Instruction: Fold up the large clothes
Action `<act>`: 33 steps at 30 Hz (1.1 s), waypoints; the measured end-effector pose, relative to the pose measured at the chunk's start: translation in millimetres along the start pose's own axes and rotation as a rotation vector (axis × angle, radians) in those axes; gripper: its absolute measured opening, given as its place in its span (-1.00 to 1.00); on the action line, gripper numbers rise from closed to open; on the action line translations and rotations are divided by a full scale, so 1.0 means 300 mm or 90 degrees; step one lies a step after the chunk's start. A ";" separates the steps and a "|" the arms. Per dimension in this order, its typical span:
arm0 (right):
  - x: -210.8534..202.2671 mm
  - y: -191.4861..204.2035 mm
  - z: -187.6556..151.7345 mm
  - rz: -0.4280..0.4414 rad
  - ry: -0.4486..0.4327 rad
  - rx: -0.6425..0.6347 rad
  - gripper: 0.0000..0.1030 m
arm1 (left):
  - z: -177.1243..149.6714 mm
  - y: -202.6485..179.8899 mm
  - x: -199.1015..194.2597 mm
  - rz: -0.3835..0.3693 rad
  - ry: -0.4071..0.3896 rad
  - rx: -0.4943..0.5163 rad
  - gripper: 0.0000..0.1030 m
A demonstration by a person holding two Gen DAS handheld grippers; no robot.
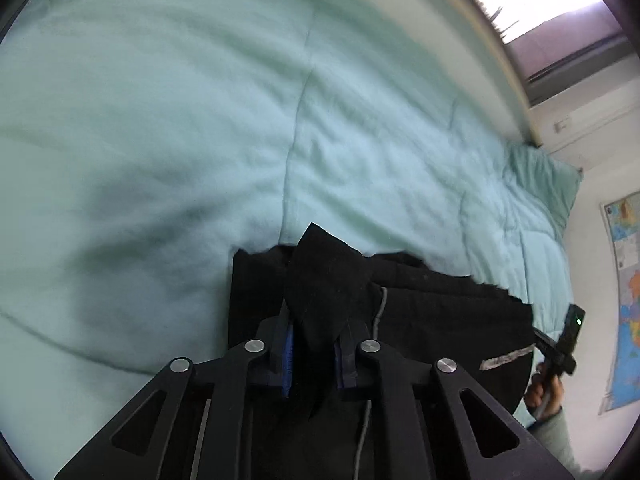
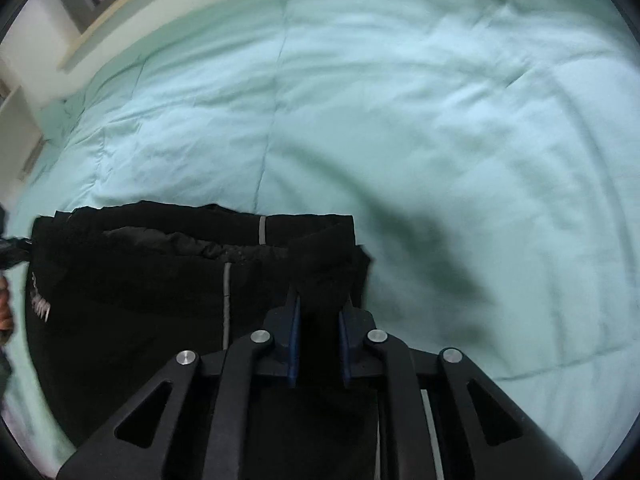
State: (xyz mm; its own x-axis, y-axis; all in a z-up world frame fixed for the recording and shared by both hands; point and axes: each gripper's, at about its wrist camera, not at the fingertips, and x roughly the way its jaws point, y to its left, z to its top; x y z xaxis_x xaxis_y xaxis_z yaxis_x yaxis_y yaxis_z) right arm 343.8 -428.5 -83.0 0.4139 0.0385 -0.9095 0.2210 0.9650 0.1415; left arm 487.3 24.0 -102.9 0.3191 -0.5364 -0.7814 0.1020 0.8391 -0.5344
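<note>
Presently Held: One Black Garment, Two Corners Gripped

Item: black garment, large, lying partly folded on a pale green quilt that covered the bed. A grey stripe and some pale lettering showed on the cloth.

Left gripper: jaws closed on a peaked corner of the garment, the cloth standing up between the blue pads.

Right gripper: jaws likewise closed on a bunched corner at the garment's other side, cloth pinched between its pads.

Also noted: in the left wrist view, a hand at the garment's far edge, holding the other tool; a pillow beyond; a map on the wall.

Step in hand, as judged: both corners had been taken up, ready for a fold. The next move would likely call for lifting both corners evenly and carrying them across the garment together, keeping the edge taut so the layers lie flat.
</note>
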 end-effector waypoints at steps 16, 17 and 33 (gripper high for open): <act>-0.035 0.037 0.307 -0.119 -0.091 0.034 -0.76 | 0.194 -0.071 -0.018 0.127 -0.103 0.013 -0.77; 0.042 0.038 0.304 -0.126 -0.058 0.034 -0.76 | 0.185 -0.035 0.046 0.140 -0.073 0.002 -0.77; 0.135 -0.036 0.149 -0.145 0.036 0.075 -0.09 | 0.240 0.151 -0.136 0.041 -0.041 -0.045 -0.19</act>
State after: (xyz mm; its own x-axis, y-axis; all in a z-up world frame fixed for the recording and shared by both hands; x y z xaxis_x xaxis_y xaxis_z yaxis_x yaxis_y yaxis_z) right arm 397.6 -448.8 -103.9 0.2916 -0.1591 -0.9432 0.4052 0.9138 -0.0289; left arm 546.7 90.3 -72.1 0.3834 -0.4730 -0.7933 0.0141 0.8618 -0.5070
